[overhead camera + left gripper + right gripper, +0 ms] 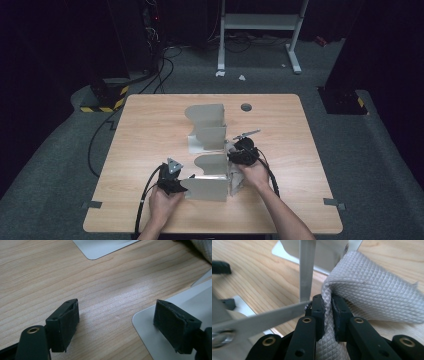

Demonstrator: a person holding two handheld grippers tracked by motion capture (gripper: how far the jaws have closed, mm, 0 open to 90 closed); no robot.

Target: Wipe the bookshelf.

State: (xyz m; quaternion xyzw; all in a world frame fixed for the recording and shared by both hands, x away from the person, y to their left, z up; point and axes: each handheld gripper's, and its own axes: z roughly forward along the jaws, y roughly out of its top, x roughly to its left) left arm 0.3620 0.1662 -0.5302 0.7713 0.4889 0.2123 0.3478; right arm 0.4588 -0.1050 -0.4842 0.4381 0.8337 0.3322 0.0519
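Right claw (327, 312): clamped tight on a fold of white waffle-weave cloth (372, 287), fabric pinched between both pads and bulging out above and to one side. Just beyond, thin upright edge of a grey metal divider (306, 270), close beside the cloth (contact not discernible). In high view, right claw (243, 153) at right end of near divider piece (207, 187).

Left claw (122, 325): gaping wide, nothing gripped; one pad over rounded corner of a flat grey plate (150, 335), other over bare worktop (75, 272). In high view, parked at left end of near piece. Second divider piece (206, 125) farther back, mid-worktop.
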